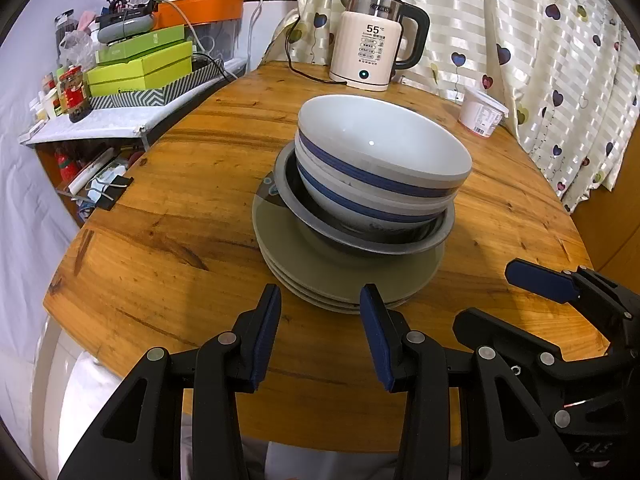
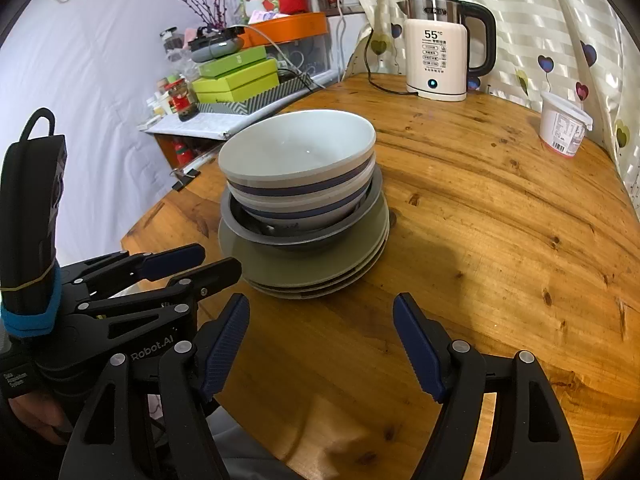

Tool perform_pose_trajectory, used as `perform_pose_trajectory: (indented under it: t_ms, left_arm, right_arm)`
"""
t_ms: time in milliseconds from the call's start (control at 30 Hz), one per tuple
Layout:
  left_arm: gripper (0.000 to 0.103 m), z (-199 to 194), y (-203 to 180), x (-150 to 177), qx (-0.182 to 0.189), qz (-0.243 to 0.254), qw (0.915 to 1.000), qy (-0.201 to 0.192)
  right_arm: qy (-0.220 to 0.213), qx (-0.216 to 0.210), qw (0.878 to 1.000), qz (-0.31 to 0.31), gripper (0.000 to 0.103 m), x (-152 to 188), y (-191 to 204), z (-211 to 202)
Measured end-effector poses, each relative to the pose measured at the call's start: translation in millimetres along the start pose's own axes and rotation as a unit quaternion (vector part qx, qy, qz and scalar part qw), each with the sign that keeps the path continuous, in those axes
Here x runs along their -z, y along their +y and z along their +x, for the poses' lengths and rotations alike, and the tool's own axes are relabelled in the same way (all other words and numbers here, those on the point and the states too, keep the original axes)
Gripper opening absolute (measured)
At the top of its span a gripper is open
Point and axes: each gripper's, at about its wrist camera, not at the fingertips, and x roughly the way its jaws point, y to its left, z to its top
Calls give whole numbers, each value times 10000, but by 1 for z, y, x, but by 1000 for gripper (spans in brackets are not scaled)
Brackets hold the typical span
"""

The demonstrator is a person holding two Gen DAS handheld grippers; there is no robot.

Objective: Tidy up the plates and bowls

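Observation:
One stack stands mid-table: grey-green plates (image 1: 312, 268) (image 2: 320, 264) at the bottom, a dark grey-rimmed bowl (image 1: 360, 236) (image 2: 304, 236) on them, and two white bowls with blue bands (image 1: 380, 152) (image 2: 296, 148) nested on top. My left gripper (image 1: 318, 306) is open and empty, just short of the plates' near edge. My right gripper (image 2: 322, 312) is open and empty, near the front edge, right of the left one. Each gripper shows in the other's view: the right gripper (image 1: 500, 292), the left gripper (image 2: 216, 260).
A round wooden table (image 1: 180, 208) (image 2: 500, 220) holds a cream electric kettle (image 1: 370, 54) (image 2: 438, 60) at the back and a white plastic tub (image 1: 482, 112) (image 2: 564, 128) at the back right. A cluttered shelf with green boxes (image 1: 140, 68) (image 2: 236, 76) stands left. A curtain hangs behind.

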Motion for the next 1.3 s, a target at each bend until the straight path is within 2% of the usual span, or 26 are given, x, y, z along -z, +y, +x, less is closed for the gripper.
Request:
perform_pose_trajectory:
  t_ms: [1300]
  left_arm:
    - [42,1,0,2,-72,31,10000,17]
  right_arm:
    - [9,-14,10000,8,76,2,3,1]
